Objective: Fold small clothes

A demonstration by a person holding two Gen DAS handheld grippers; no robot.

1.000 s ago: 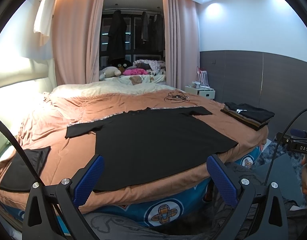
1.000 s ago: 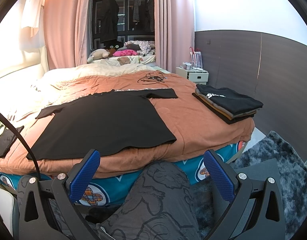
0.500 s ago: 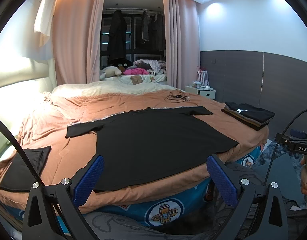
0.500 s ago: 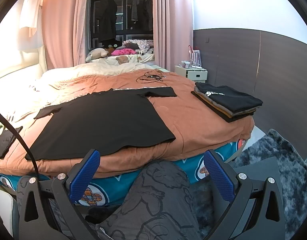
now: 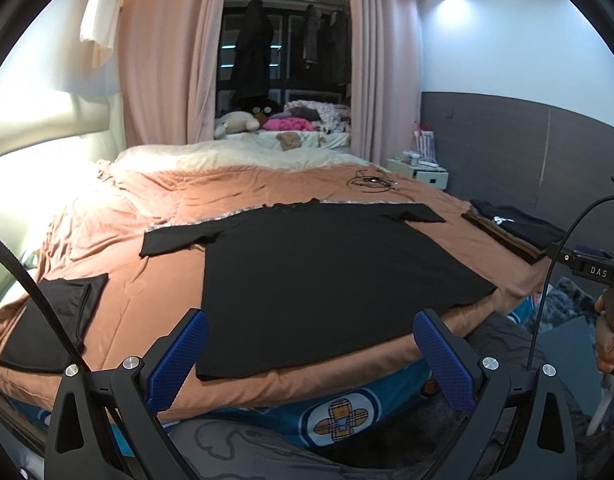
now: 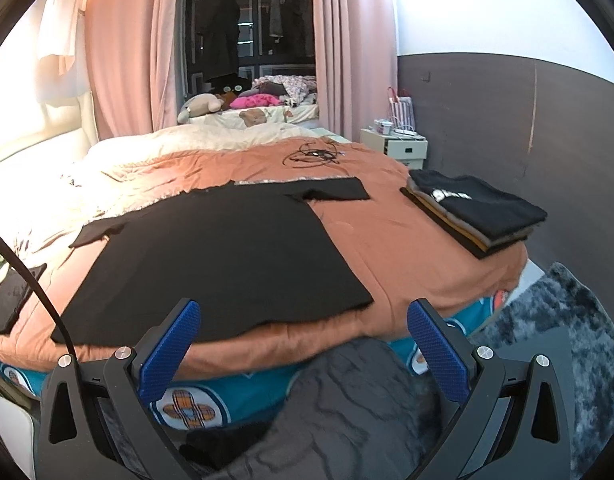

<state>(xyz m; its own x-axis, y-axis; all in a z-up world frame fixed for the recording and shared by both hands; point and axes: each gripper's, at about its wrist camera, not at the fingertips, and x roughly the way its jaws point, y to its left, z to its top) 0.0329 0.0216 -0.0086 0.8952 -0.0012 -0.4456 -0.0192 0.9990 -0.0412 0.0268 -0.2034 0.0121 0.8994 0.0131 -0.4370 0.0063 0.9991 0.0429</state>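
Pink curtains (image 5: 163, 60) frame a bed (image 5: 155, 200) with an orange cover, where a black T-shirt (image 5: 327, 272) lies spread flat, sleeves out. Folded clothes (image 6: 475, 208) are stacked at the bed's right edge. Both left tongs (image 5: 311, 356) and right tongs (image 6: 303, 348) hang released, spread wide, before the bed's near edge, grasping nothing.

A black T-shirt (image 5: 319, 272) lies flat and spread open on the orange bedcover (image 5: 147, 208), both short sleeves stretched out to the sides, collar pointing to 12 o'clock and hem at the near edge of the bed. At 3 o'clock from it, near the bed's corner, sits a neat stack (image 6: 475, 212) of folded clothes with a black one on top. At 9 o'clock lies a dark folded piece (image 5: 51, 320), flat.
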